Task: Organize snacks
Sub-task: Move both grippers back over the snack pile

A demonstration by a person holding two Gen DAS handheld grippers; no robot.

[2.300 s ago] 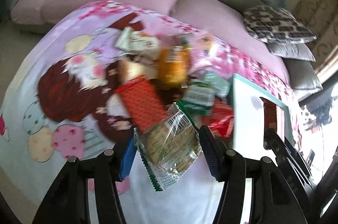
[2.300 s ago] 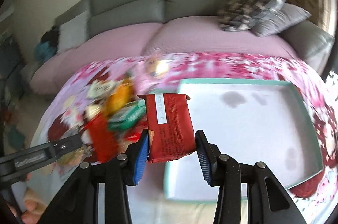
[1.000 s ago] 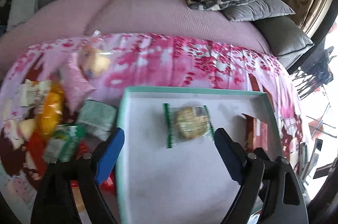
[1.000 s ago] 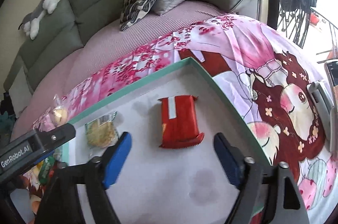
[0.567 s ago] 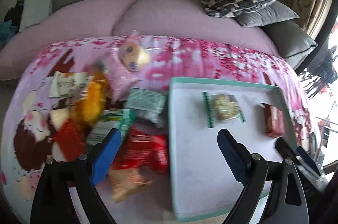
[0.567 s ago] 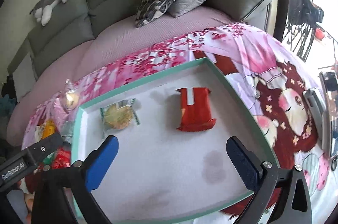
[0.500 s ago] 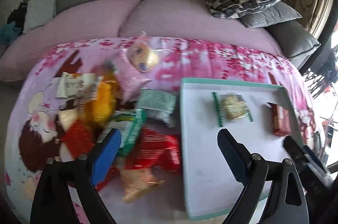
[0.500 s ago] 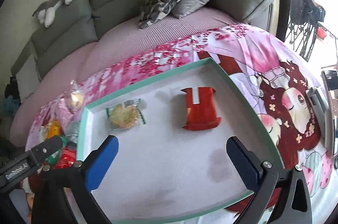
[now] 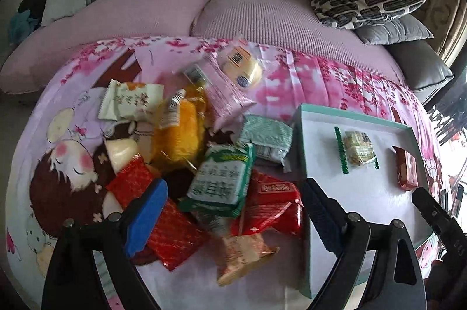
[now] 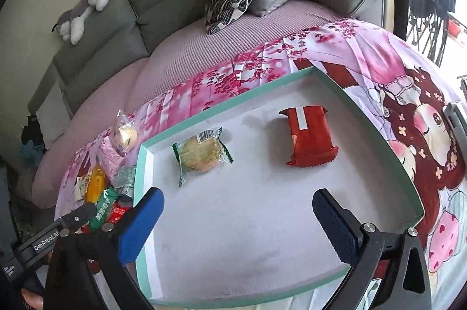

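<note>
- Hovering over snack pile (image 9: 210, 164), left tool (image 9: 233, 219) spread wide, empty.
- Right tool (image 10: 238, 222) also wide apart (empty) above tray (image 10: 376, 134).
- Cookie packet (image 10: 200, 153) and red packet (image 10: 310, 136) lie apart inside tray.

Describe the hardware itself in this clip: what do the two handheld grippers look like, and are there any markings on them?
Both are black, angular linkage frames with silver pivot bolts. The left gripper and right gripper each carry blue finger pads, textured on the inner face, one looking darker navy. The right wrist view shows white "GenRoboAI" lettering on the left unit's black side bar. No cables or sleeves visible.
</note>
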